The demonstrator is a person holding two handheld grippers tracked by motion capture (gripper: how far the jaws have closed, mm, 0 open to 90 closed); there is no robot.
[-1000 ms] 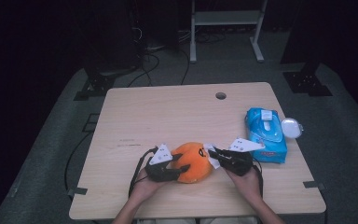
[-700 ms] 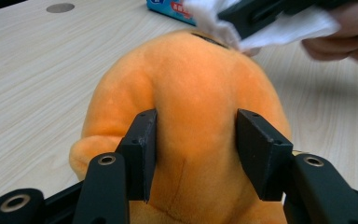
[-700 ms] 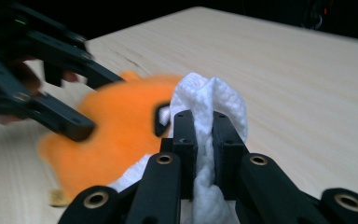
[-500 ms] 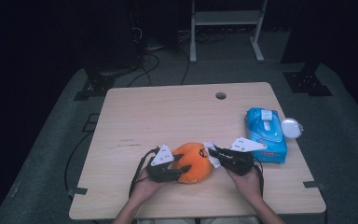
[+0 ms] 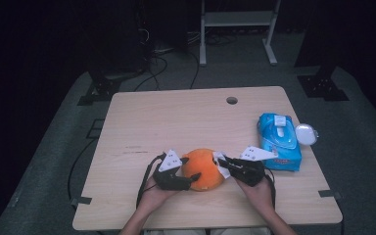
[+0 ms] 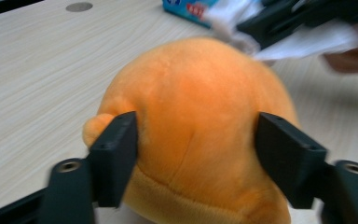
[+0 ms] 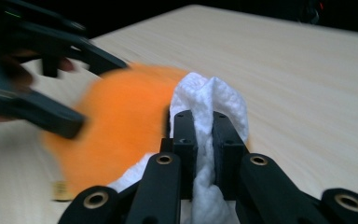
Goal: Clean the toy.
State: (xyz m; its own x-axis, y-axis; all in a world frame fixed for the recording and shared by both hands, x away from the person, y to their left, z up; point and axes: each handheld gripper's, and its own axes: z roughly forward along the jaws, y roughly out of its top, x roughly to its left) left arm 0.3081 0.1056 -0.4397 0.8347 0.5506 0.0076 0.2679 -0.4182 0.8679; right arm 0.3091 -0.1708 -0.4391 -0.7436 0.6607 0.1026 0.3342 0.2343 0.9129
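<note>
High view: orange plush toy [image 5: 203, 169] near the front edge of the wooden table [image 5: 176, 117], flanked by left gripper [image 5: 188, 177] and right gripper [image 5: 221, 165]. Left gripper view: jaws just widened, astride the plush at either flank, apparently touching without squeezing — steadying rather than carrying. Right gripper view: jaws clamped tight on a folded white wipe [image 7: 209, 100], its free end pressed against the plush, evidently for wiping. Blue wet-wipe pack [image 5: 279, 142] at the right edge, within reach as supply; small round white object [image 5: 306, 133] just beside it.
</note>
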